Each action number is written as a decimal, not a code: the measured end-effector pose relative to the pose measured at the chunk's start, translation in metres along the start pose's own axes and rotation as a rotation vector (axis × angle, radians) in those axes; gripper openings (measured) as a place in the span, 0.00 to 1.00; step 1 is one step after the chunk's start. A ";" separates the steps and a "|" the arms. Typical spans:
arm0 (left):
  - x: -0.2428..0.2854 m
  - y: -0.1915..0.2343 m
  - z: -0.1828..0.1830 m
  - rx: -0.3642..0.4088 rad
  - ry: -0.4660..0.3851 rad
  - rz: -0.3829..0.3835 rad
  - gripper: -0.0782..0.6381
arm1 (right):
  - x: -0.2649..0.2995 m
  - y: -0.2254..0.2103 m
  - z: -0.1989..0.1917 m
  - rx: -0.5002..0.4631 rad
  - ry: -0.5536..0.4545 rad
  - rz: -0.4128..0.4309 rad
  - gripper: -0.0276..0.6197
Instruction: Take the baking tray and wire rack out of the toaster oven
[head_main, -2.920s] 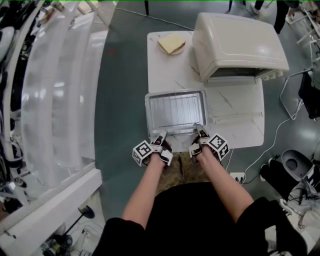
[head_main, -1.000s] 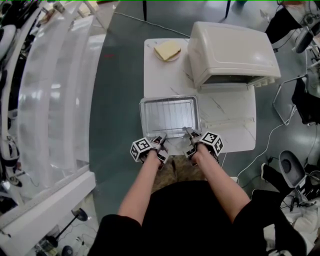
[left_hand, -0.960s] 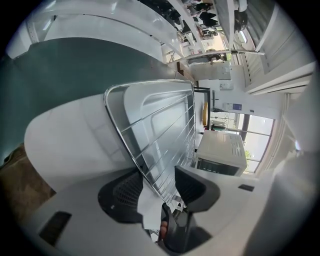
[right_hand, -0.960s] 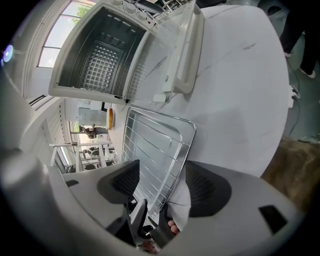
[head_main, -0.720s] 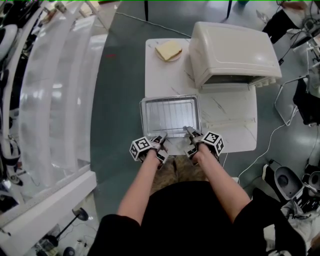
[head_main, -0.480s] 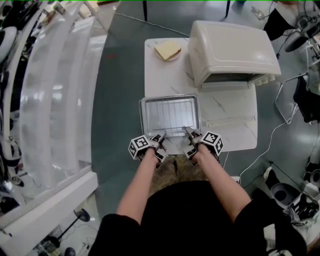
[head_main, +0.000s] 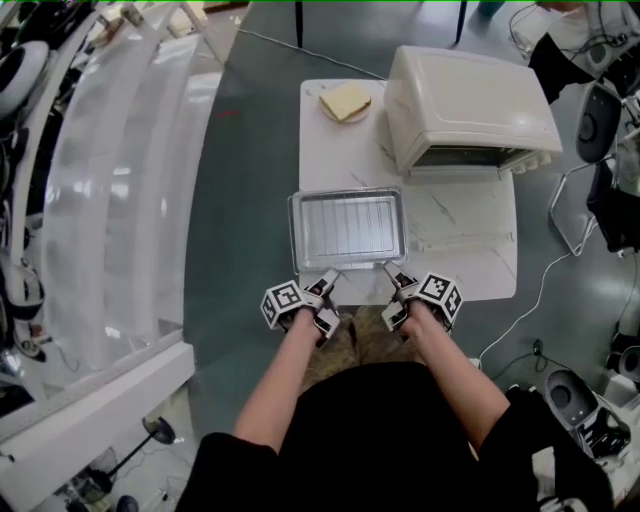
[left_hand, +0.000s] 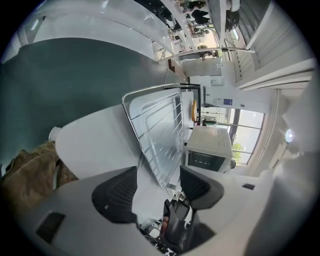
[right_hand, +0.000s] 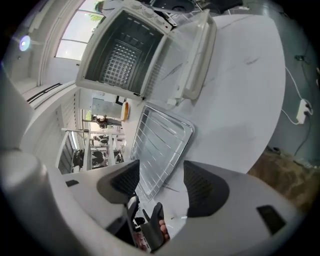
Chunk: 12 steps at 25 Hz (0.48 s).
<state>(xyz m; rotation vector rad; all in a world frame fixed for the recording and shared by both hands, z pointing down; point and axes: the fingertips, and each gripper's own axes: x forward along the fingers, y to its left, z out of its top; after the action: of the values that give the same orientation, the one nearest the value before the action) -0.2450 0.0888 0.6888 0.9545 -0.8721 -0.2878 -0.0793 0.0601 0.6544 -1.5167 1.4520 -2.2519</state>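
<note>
Ease left gripper (head_main: 327, 283), jaws just opening and empty, and wide-open right gripper (head_main: 393, 280) straight back, clear of tray (head_main: 294, 230).

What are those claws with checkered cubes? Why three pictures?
A person holds a pinching tool in each hand: the left gripper and the right gripper. The cubes are part of them. One camera sits on the person's head, looking down; two ride on the grippers. On the white table: a toaster oven, door open, a baking tray holding a wire rack, and bread. Both grippers are open; the left jaws have just been opening, and neither pinches anything.
</note>
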 end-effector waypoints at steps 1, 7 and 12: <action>-0.008 -0.005 -0.006 0.006 0.003 -0.018 0.48 | -0.009 0.004 0.001 -0.034 -0.003 0.009 0.48; -0.078 -0.028 -0.053 0.255 0.058 -0.071 0.48 | -0.077 0.027 0.001 -0.301 -0.059 0.031 0.48; -0.118 -0.055 -0.076 0.542 -0.016 -0.121 0.33 | -0.140 0.037 -0.004 -0.503 -0.130 0.056 0.37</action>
<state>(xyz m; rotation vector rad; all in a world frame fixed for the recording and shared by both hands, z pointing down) -0.2543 0.1691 0.5618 1.5128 -0.9276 -0.1621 -0.0255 0.1139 0.5309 -1.6699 2.0937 -1.7958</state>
